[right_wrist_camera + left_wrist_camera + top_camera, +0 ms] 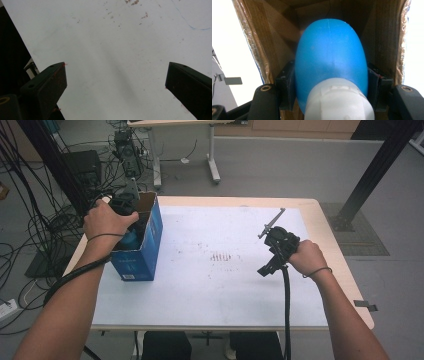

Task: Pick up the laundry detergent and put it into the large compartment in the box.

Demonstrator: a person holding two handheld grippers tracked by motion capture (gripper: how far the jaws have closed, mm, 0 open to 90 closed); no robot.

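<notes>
A blue cardboard box (pixel 142 250) stands open-topped at the table's left edge. My left gripper (pixel 129 222) reaches into it from above, and its tips are hidden by the hand and the box wall. In the left gripper view, a rounded blue bottle (pixel 329 57) with a white cap (pixel 338 100) sits between the black pads (pixel 285 83), pressed on both sides, with the brown box walls (pixel 269 37) around it. My right gripper (pixel 267 266) hovers over the right half of the table. Its jaws (pixel 116 67) stand wide apart with nothing between them.
The table carries a white mat (pixel 220 285) with faint reddish stains (pixel 220 256) in the middle. Beyond the left table edge, tangled cables (pixel 45 225) lie on the floor. A second desk's legs (pixel 213 167) stand behind, and a black frame post (pixel 372 175) rises at the right.
</notes>
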